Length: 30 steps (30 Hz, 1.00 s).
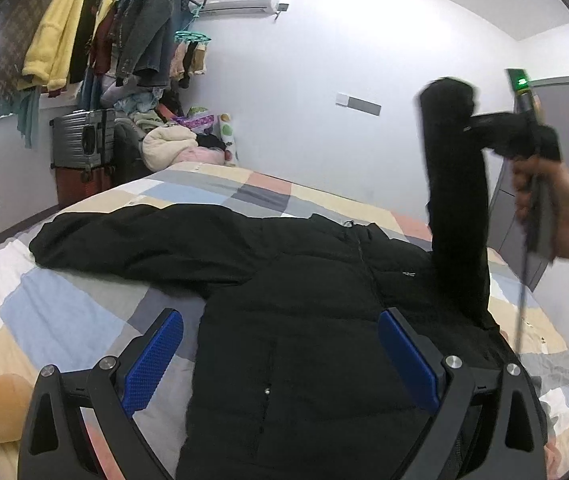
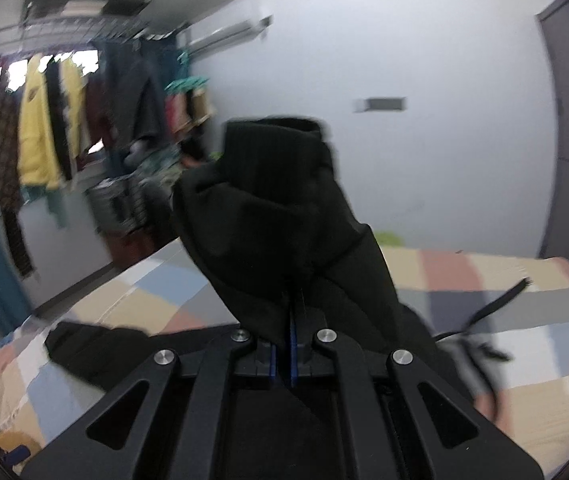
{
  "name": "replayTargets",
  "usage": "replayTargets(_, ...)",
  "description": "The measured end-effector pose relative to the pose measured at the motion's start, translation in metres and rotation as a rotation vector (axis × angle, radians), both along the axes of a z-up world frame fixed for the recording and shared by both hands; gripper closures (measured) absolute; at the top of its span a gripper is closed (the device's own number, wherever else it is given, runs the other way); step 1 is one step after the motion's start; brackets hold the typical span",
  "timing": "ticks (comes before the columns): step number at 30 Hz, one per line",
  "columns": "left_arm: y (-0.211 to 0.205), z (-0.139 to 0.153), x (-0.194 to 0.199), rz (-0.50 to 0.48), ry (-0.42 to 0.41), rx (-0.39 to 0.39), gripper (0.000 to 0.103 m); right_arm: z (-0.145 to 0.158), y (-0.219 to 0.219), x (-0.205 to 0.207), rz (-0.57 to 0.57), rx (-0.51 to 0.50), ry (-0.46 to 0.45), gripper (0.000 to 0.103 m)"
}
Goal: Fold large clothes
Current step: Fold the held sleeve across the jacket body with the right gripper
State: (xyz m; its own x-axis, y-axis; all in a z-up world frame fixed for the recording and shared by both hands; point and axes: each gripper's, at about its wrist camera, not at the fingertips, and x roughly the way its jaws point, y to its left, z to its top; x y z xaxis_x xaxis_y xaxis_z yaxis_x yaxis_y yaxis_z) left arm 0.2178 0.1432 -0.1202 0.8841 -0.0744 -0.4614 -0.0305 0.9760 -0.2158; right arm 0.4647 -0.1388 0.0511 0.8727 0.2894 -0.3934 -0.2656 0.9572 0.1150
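Black and padded, the one jacket [image 1: 304,320] lies flat on the patchwork bed [image 1: 84,312], far sleeve [image 1: 132,240] stretched left. The right gripper [image 2: 282,320] pinches the other sleeve [image 1: 458,200], lifted upright. The left gripper [image 1: 280,364] hovers spread over the hem, empty. Carry the cuff across the chest, probably keeping it taut, then lay it flat. Two sleeves, two grippers
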Motion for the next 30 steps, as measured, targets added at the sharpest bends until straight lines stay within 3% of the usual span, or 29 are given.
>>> replayTargets(9, 0.02, -0.012, 0.01, 0.011, 0.03, -0.068, 0.004, -0.122, 0.1, 0.012, 0.15, -0.049, 0.156, 0.099)
replayTargets(17, 0.025, -0.026, 0.02, 0.0, 0.069, -0.097, 0.004, -0.221, 0.136, 0.016, 0.197, -0.139, 0.318, 0.098)
replayTargets(23, 0.021, -0.034, 0.024, -0.019, 0.09, -0.089, 0.004, -0.235, 0.131, 0.022, 0.176, -0.097, 0.334, 0.098)
replayTargets(26, 0.02, -0.035, 0.024, -0.024, 0.097, -0.094, 0.004, -0.231, 0.135, 0.016, 0.158, -0.108, 0.335, 0.089)
replayTargets(29, 0.019, -0.032, 0.021, -0.021, 0.092, -0.102, 0.004, -0.227, 0.138, 0.008, 0.144, -0.131, 0.367, 0.064)
replayTargets(30, 0.019, -0.031, 0.019, -0.021, 0.09, -0.105, 0.004, -0.225, 0.14, 0.003, 0.146, -0.135, 0.378, 0.048)
